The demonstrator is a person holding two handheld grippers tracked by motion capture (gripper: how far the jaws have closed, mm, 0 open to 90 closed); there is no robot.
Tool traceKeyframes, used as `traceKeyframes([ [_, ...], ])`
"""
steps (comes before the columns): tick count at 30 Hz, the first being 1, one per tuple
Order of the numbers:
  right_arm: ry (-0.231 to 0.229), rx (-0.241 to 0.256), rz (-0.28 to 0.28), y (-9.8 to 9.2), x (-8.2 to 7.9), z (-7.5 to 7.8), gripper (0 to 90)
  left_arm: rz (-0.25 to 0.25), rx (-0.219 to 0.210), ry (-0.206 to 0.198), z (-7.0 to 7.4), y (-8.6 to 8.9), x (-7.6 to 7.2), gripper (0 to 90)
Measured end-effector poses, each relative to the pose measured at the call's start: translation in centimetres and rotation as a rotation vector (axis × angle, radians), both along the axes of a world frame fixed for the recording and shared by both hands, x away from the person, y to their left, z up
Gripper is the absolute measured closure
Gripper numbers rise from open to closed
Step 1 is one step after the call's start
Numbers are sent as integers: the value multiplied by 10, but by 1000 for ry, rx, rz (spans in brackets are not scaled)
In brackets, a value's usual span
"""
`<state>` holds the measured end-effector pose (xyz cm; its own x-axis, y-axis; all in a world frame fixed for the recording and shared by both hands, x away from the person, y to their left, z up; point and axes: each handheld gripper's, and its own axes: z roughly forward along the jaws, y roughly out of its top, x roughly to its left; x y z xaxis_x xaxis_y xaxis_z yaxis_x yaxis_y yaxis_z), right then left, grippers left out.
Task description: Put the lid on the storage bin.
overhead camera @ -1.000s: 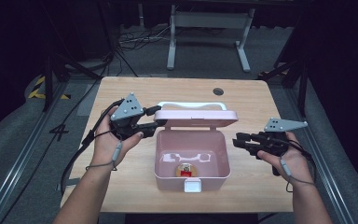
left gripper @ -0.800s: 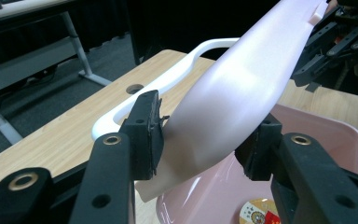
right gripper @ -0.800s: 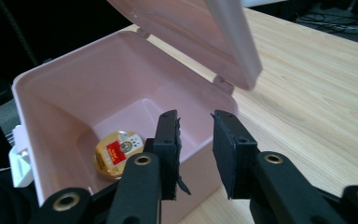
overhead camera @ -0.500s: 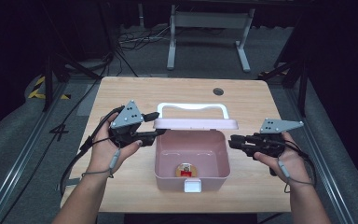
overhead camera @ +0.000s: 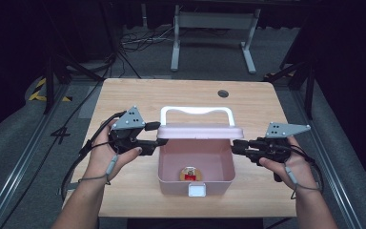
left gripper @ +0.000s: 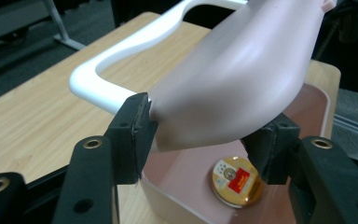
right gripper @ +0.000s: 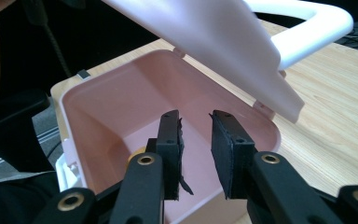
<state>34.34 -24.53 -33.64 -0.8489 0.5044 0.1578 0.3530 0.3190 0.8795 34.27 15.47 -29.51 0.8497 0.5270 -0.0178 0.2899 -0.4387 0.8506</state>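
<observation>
Pink box (overhead camera: pixel 195 164) sits in the middle of the wooden table (overhead camera: pixel 124 95), with its lid (overhead camera: pixel 200 131) half way up and the white handle (overhead camera: pixel 196 112) on the far side of it. At the bottom of the box lies a small round gold tin with a red label (overhead camera: pixel 189 173). The left gripper (overhead camera: pixel 152 138) has its jaws closed on the lid's left edge, one above and one below. The right gripper (overhead camera: pixel 235 146) hangs just by the box's right rim with its jaws a little apart, holding nothing.

The step looks like swinging the lid on its hinge. To do it well, keep the grip firm but not too tight, and turn the hand slowly along the hinge's curve. Do not pull sideways, or the light box may slide. The right gripper could press on the rim to keep the box in place.

Around the table the floor (overhead camera: pixel 24 129) is grey and the room is dark. Cables and a metal stand (overhead camera: pixel 209 28) are on the far side.
</observation>
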Motion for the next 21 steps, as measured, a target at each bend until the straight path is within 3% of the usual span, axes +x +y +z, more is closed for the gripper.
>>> traceKeyframes([
  [10,-1,17,16,1,-2,1,743,-26,55,41,-2,2,-1,441],
  [17,-9,24,15,2,-1,1,741,-38,43,71,-4,5,0,446],
  [21,-10,26,21,2,-1,1,737,-53,11,78,-7,9,2,453],
])
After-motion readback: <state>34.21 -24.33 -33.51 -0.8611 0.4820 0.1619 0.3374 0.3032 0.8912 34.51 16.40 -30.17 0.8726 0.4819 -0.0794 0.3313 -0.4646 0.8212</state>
